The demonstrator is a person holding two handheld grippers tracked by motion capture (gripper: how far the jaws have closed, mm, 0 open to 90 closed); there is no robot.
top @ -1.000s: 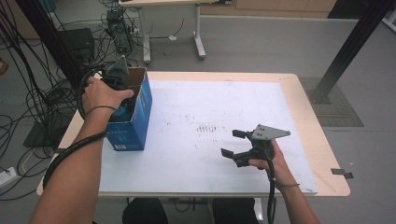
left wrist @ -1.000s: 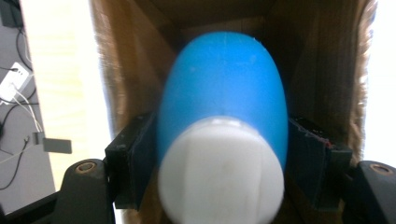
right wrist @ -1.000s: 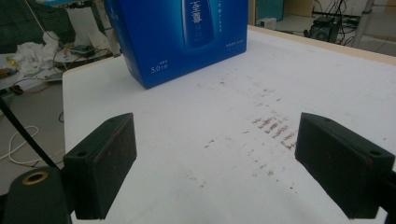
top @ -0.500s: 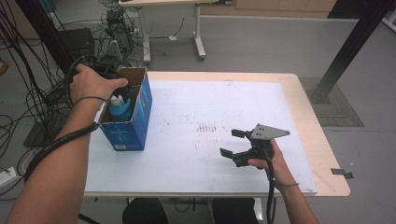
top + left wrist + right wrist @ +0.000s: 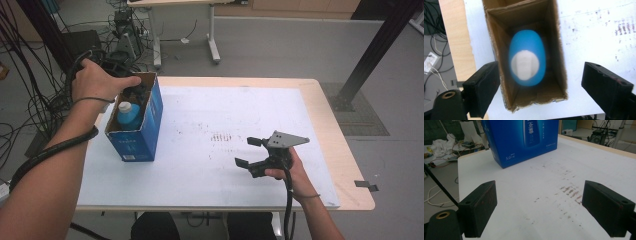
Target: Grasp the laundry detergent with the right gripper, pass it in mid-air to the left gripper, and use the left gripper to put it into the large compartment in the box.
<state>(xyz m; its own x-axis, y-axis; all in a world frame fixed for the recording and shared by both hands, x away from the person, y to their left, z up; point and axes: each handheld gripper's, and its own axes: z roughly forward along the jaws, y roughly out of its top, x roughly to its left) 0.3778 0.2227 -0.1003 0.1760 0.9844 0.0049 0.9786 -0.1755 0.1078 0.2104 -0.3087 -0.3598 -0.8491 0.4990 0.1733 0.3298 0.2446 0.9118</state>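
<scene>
Down inside the open blue cardboard box (image 5: 534, 62) the blue plastic bottle with a white cap (image 5: 526, 61) stands dropped in, left hand-held gripper (image 5: 539, 87) just opened above it, right hand-held gripper (image 5: 252, 157) spread idle over the desk (image 5: 210, 165), so looks basically done.

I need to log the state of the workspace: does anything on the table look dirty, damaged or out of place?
The white table cover carries dark brownish smudges near its middle, like old marks rather than a fresh spill. The blue box has ragged cardboard edges at its open top. The blue bottle stands upright inside it; nothing has tipped.
</scene>
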